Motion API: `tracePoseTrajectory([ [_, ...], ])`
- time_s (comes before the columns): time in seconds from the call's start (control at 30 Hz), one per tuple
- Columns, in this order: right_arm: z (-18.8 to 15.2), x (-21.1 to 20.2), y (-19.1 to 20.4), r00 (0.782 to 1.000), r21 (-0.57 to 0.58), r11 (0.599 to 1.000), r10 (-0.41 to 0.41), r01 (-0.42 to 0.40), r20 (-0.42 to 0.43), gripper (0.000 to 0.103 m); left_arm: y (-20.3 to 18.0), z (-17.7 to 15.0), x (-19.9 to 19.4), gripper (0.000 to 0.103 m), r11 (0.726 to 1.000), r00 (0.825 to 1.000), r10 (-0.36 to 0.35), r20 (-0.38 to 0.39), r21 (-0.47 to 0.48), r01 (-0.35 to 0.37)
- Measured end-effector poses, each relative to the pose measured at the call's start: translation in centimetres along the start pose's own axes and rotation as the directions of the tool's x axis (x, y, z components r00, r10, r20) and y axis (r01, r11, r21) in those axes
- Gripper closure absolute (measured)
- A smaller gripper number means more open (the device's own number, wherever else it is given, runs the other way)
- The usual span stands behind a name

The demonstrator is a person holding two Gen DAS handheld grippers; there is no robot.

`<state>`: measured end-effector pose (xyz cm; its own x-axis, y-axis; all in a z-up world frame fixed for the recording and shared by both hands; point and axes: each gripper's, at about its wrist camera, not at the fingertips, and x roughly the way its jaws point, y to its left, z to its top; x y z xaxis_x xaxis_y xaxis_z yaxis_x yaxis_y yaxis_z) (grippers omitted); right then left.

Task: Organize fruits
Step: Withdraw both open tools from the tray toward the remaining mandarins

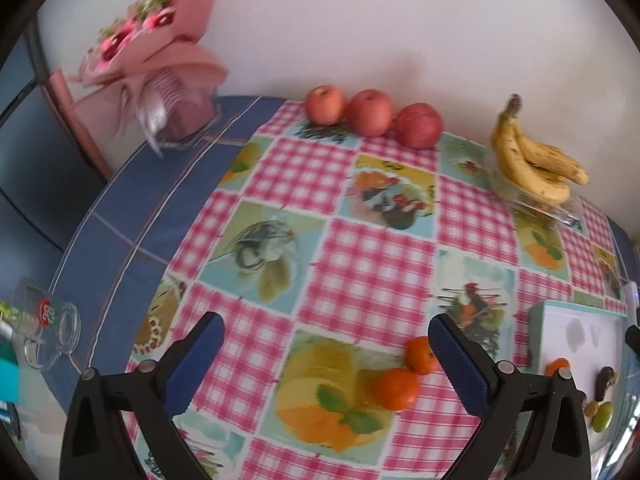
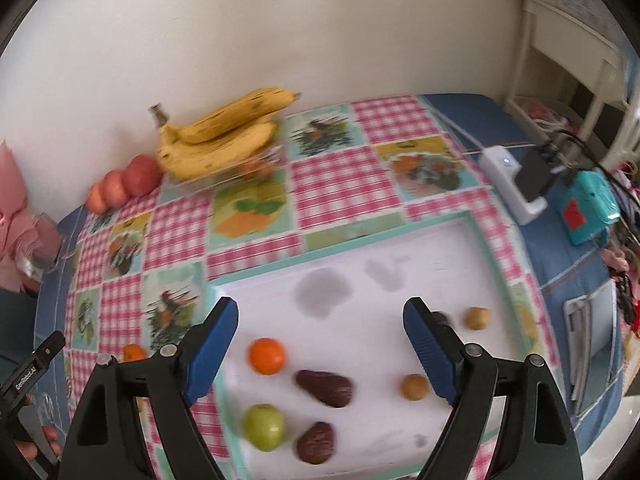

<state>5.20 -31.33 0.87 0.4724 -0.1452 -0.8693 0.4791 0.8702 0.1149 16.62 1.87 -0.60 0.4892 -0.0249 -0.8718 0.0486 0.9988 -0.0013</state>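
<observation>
From the left wrist, the left hand-held gripper point(image 1: 326, 344) stands wide apart over the checked cloth of the table point(image 1: 360, 264), with nothing between its blue pads. Two oranges point(image 1: 400, 388) lie touching each other just inside its right finger. Three apples point(image 1: 372, 114) sit in a row against the far wall, the row running left to right. The bunch of bananas point(image 1: 532, 160) rests in a clear dish point(image 1: 560, 210) at the far right, stems pointing up toward the wall and tips curving down to the right. At the right edge is a white tray point(image 1: 580, 336) with a teal rim, holding an orange, a dark fruit and a green one.

From the right wrist, the right hand-held gripper point(image 2: 320, 320) is spread open above the tray point(image 2: 480, 232), gripping nothing. On the tray lie an orange point(image 2: 267, 356), a green apple point(image 2: 264, 426), two dark brown fruits point(image 2: 326, 388) and two small tan round fruits point(image 2: 415, 387). The upper dark fruit lies with its long axis left to right, narrow end to the left. The bananas point(image 2: 224, 132) here lie nearly level, stems to the left by the apples point(image 2: 124, 184), tips to the right. Another orange point(image 2: 134, 353) lies on the cloth left of the tray.
</observation>
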Motion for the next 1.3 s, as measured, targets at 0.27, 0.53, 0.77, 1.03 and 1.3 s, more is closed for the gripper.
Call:
tracePoseTrajectory([
  [0.27,-1.3,2.2,6.8,0.997,-0.099,0.994,0.042,-0.048,-0.057,0.018,3.6,-0.3,1.7,0.000,0.999,0.998,0.032,-0.057,-0.033,-0.034],
  [0.53,-3.0,4.2,12.3,0.993,-0.179,0.981,0.054,-0.072,-0.105,0.018,6.6,-0.5,3.1,0.000,0.997,0.995,0.037,-0.089,-0.069,-0.043],
  [0.77,-4.0,5.6,15.4,0.990,-0.215,0.973,0.054,-0.082,-0.132,0.018,8.6,-0.7,4.2,0.000,0.994,0.990,0.078,-0.115,-0.071,-0.087],
  [1.03,-5.2,7.4,18.2,0.985,-0.254,0.963,0.047,-0.088,-0.166,0.018,8.9,-1.0,5.8,0.000,0.995,0.985,0.084,-0.152,-0.041,-0.091],
  [1.3,-6.5,9.2,20.3,0.980,-0.290,0.953,0.028,-0.085,-0.196,0.018,9.1,-1.1,6.9,0.000,0.995,0.981,0.094,-0.171,-0.023,-0.099],
])
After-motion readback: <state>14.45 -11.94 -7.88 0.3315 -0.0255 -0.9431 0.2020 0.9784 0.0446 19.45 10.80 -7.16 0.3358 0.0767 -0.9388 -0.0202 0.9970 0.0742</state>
